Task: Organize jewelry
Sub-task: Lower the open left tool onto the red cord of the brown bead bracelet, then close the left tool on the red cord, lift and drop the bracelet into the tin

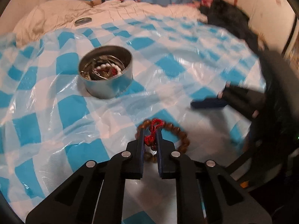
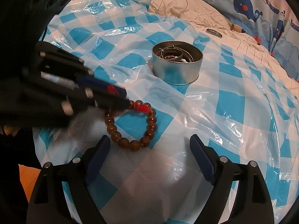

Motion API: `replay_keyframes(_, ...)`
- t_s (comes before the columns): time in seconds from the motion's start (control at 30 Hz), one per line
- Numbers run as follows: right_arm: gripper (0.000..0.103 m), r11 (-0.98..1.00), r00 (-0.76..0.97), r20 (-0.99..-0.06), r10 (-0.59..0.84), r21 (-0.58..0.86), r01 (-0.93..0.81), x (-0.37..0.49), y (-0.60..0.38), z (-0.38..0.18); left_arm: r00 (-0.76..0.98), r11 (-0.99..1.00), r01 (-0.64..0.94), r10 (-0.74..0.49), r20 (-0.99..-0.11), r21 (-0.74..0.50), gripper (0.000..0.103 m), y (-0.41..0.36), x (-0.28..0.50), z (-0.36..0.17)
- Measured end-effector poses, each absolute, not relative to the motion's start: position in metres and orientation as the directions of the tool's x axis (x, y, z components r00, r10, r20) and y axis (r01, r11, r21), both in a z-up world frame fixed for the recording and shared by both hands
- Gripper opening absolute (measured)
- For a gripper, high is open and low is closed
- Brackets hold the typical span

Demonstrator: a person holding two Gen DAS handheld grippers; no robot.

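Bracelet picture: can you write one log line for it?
left gripper: shut on bracelet | right gripper: open | tin: holds jewelry

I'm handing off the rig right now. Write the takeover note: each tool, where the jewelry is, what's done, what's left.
Left tool: shut on the red cord knot of the brown beaded bracelet. The bracelet's beads lie on the blue-and-white checked plastic sheet.
Right tool: open, empty, just short of the bracelet, not touching it.
Round silver metal tin: upright on the sheet beyond the bracelet, already holding metal bangles and a white bead string.
Done: those pieces are in the tin; bracelet gripped.
Left: probably lift the bracelet and drop it into the tin.
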State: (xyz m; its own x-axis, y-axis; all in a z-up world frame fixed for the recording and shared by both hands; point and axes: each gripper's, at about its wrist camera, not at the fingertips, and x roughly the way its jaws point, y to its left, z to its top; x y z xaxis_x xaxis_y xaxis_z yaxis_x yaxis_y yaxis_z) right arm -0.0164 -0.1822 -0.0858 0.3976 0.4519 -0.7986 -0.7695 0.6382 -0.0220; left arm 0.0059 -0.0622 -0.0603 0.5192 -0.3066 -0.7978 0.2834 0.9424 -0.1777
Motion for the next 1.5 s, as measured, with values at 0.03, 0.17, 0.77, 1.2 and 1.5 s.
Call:
replay_keyframes(0.03,0.084,0.638,0.397,-0.797,0.455,-0.020,-0.770,-0.017,-0.182,-0.086,0.529,0.939,0.261,-0.333,-0.781,-0.224,0.010,-0.052,0.008,-0.055)
replay_keyframes(0.17,0.085,0.633,0.381,-0.779,0.497,0.026,-0.773,-0.018,-0.176,-0.087,0.565,0.920,0.190,-0.388,-0.728,-0.343,0.010,-0.020,0.011,-0.044)
replay_keyframes(0.77,0.012,0.625,0.322,-0.700,0.638,0.225,-0.748,-0.002,-0.183,-0.070,0.655,0.918,0.107,-0.354,-0.668,-0.382,0.010,0.005,0.040,-0.016)
replay_keyframes(1.2,0.012,0.661,0.435,-0.557,0.708,0.303,-0.687,0.024,-0.218,-0.022,0.669,0.889,0.073,-0.380,-0.639,-0.453,0.010,-0.012,0.101,-0.019)
replay_keyframes(1.5,0.012,0.651,0.470,-0.471,0.747,0.372,-0.661,0.071,-0.216,0.013,0.622,0.854,-0.111,-0.339,-0.706,-0.508,0.040,0.008,0.125,-0.052)
